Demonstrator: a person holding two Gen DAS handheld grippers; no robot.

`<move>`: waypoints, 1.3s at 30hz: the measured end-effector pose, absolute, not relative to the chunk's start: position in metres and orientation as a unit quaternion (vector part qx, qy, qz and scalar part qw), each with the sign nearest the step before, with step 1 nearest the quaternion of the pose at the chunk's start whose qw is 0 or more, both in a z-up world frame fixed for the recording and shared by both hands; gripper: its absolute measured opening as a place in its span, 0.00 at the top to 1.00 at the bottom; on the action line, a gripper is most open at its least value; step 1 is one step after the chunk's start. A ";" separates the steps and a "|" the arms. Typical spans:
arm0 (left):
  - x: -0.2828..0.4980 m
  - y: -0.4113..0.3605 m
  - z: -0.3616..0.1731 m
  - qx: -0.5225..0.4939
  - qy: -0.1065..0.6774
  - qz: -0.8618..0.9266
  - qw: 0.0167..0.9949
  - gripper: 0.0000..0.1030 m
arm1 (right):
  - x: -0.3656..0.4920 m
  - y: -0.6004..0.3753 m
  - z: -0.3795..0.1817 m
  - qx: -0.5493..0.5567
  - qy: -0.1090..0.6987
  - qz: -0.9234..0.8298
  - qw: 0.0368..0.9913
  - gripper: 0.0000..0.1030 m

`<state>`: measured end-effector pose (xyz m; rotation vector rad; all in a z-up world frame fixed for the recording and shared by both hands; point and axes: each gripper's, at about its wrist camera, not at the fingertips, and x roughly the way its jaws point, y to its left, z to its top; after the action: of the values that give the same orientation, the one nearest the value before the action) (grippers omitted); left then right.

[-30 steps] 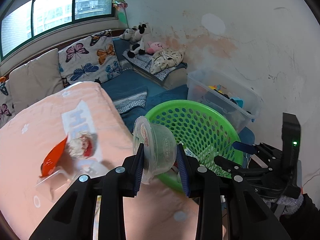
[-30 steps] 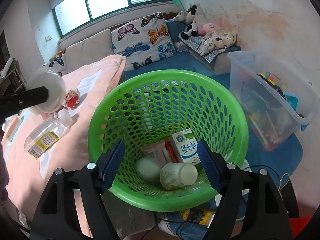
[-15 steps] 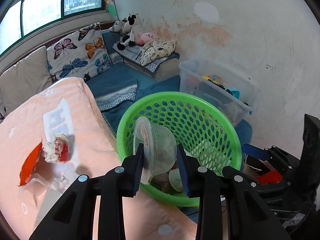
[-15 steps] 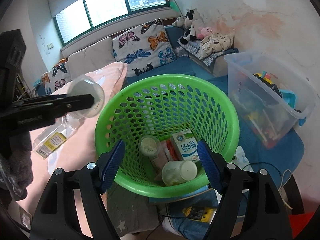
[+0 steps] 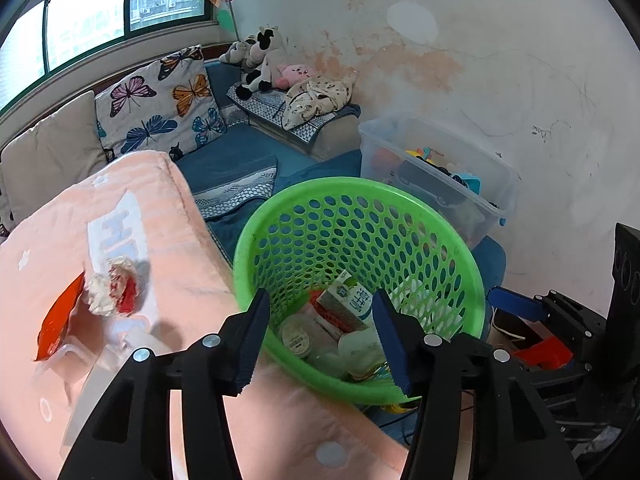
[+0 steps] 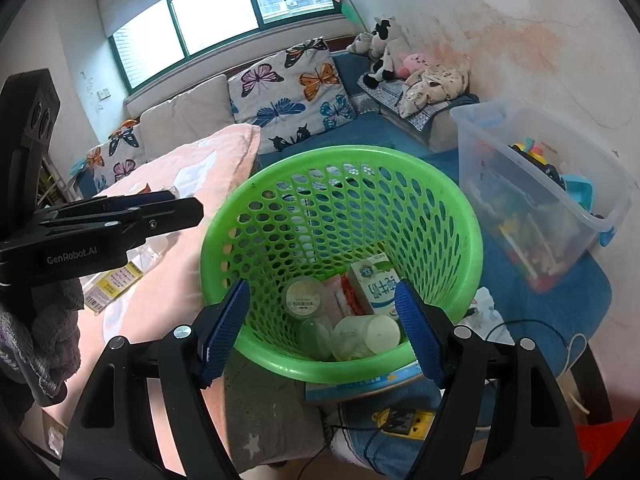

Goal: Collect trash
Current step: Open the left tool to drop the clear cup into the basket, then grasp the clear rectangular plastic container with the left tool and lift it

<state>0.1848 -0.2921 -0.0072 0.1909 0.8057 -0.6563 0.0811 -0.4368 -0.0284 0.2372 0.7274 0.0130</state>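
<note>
- Left gripper (image 5: 320, 340) hangs wide apart, nothing between its pads, over the near rim of the green basket (image 5: 460, 256).
- Clear plastic cup (image 6: 316, 334) lies down inside the basket beside the milk carton (image 6: 376, 288).
- Right gripper (image 6: 322, 326) gapes too, holding nothing.

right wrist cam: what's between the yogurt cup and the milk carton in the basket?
Right wrist view: a pink-and-red wrapper lies between the yogurt cup and the milk carton, at the green basket's bottom.
</note>
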 end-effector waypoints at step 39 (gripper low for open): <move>0.185 -0.094 -0.061 0.098 0.402 -0.215 0.885 0.22 | 0.100 -0.355 -0.020 0.079 0.364 0.065 0.926 0.25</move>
<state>0.1848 -0.0941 -0.0614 0.2038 0.8363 -0.4476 0.1001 -0.3554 -0.0198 0.1627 0.7469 0.1337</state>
